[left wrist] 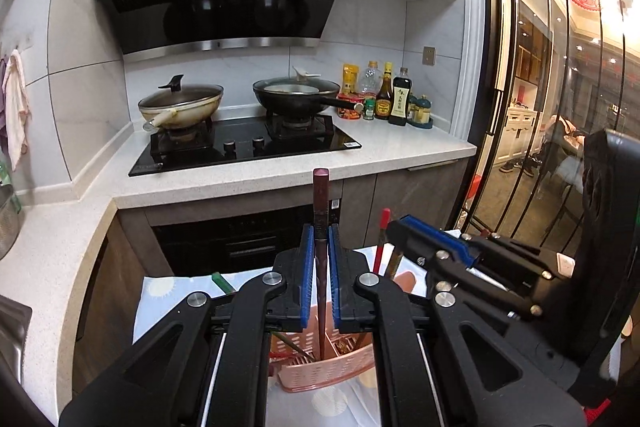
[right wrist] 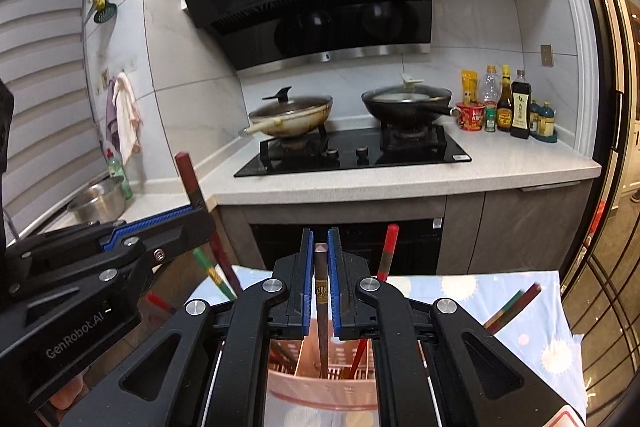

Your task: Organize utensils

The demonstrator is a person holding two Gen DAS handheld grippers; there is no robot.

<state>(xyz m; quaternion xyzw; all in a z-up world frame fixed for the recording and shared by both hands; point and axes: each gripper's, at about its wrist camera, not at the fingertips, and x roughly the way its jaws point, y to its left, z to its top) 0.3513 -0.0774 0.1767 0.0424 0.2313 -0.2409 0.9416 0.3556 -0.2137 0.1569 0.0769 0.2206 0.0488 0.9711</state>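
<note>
Two dark brown chopsticks [left wrist: 321, 203], upright, pink slotted basket [left wrist: 352, 367]

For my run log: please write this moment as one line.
left gripper: shut on chopstick | right gripper: shut on chopstick | both over pink holder

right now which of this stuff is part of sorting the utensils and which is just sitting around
Part of the job:
- left gripper, shut on a dark chopstick
- right gripper, shut on another chopstick
- pink holder beneath them
- loose chopsticks on the patterned cloth

Just lying about:
- two lidded pans on the hob
- sauce bottles
- steel pot
</note>
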